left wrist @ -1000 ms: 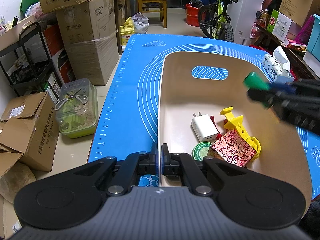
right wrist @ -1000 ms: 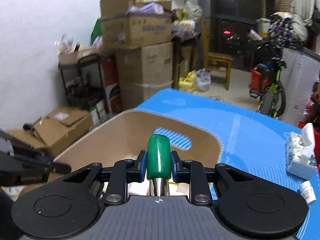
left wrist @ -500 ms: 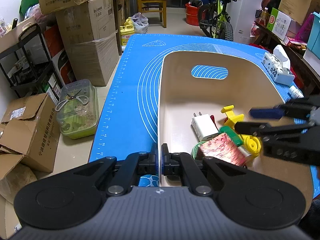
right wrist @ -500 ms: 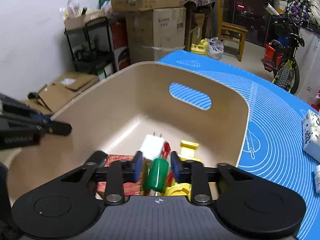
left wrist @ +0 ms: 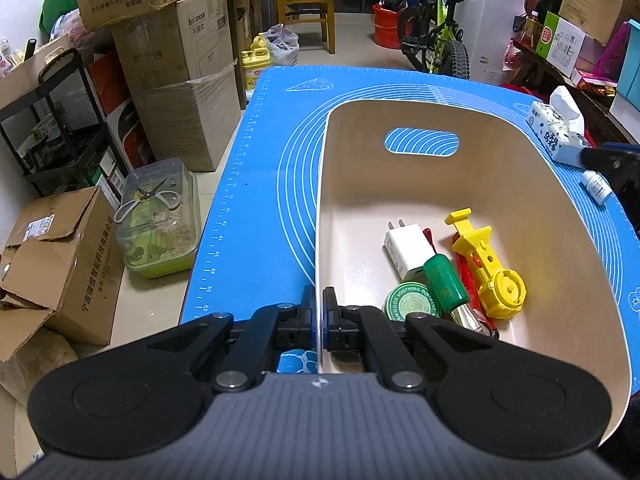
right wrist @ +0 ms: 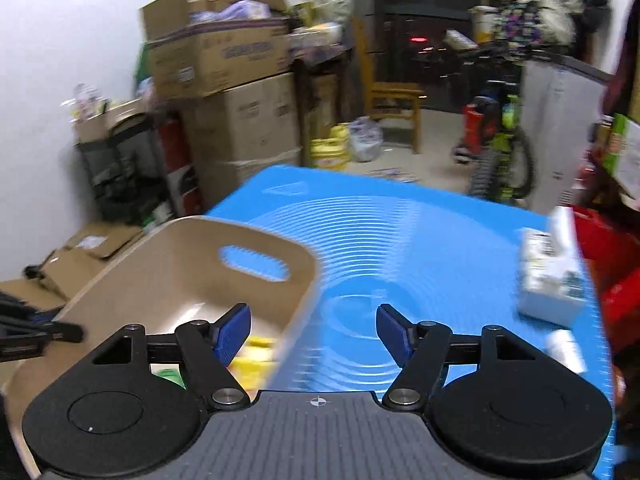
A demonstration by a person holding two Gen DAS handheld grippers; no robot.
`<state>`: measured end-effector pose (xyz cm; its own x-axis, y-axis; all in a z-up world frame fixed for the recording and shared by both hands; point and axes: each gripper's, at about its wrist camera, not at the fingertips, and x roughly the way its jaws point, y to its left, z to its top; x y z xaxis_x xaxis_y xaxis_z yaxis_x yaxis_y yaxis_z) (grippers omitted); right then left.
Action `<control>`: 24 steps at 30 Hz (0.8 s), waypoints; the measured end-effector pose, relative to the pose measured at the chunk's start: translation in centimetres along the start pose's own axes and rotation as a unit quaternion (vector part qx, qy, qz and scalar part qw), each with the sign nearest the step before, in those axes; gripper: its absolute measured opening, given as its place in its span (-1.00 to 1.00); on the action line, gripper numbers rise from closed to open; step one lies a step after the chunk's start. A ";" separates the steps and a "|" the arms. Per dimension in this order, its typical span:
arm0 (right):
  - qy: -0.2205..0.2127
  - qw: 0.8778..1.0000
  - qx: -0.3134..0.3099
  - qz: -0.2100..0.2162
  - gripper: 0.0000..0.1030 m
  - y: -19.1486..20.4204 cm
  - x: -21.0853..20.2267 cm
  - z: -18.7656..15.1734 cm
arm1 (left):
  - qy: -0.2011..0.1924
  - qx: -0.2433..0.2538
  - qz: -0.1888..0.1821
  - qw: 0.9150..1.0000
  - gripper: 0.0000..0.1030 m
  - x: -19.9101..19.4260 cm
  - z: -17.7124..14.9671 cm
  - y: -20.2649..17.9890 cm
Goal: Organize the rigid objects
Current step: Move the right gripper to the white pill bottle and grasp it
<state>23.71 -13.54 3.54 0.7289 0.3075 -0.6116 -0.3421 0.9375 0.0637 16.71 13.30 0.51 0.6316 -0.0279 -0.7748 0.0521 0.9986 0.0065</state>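
Note:
A beige bin [left wrist: 520, 152] stands on the blue mat [left wrist: 264, 184]. My left gripper [left wrist: 319, 312] is shut on the bin's near left rim. In the bin lie a green-handled tool [left wrist: 444, 282], a white charger [left wrist: 405, 250], a yellow toy [left wrist: 486, 264] and a green round tin [left wrist: 412, 304]. My right gripper [right wrist: 314, 330] is open and empty, above the mat just right of the bin [right wrist: 192, 256]. Its tip shows at the right edge of the left wrist view [left wrist: 608, 158].
A tissue pack [left wrist: 556, 132] and a small white bottle [left wrist: 596, 188] lie on the mat right of the bin; the tissue pack also shows in the right wrist view [right wrist: 550, 268]. Cardboard boxes [left wrist: 188, 80], a rack and a plastic container [left wrist: 160, 220] stand left of the table.
My right gripper lowered the green-handled tool into the bin, opened and let it go, then pulled back up and to the right. The left gripper kept its hold on the rim.

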 end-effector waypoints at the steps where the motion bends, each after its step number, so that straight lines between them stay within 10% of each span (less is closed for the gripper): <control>1: -0.002 1.000 0.006 -0.014 0.47 -1.1 -0.1 -0.1 | 0.000 0.000 0.001 1.000 -0.91 0.0 0.1 0.0; 13: 0.019 0.985 0.048 -0.162 0.74 -14.3 0.4 -3.9 | 0.003 0.001 0.002 1.000 -0.91 0.0 0.1 -0.1; 24: 0.065 0.978 0.079 -0.179 0.75 -20.7 6.0 -6.4 | 0.006 0.001 0.001 1.000 -0.91 0.1 0.0 -0.1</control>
<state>31.34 -32.12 -6.47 0.7003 -0.0599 -0.7113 0.0250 0.9979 -0.0594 16.79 13.16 0.44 0.6225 -0.0253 -0.7822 0.0516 0.9986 0.0088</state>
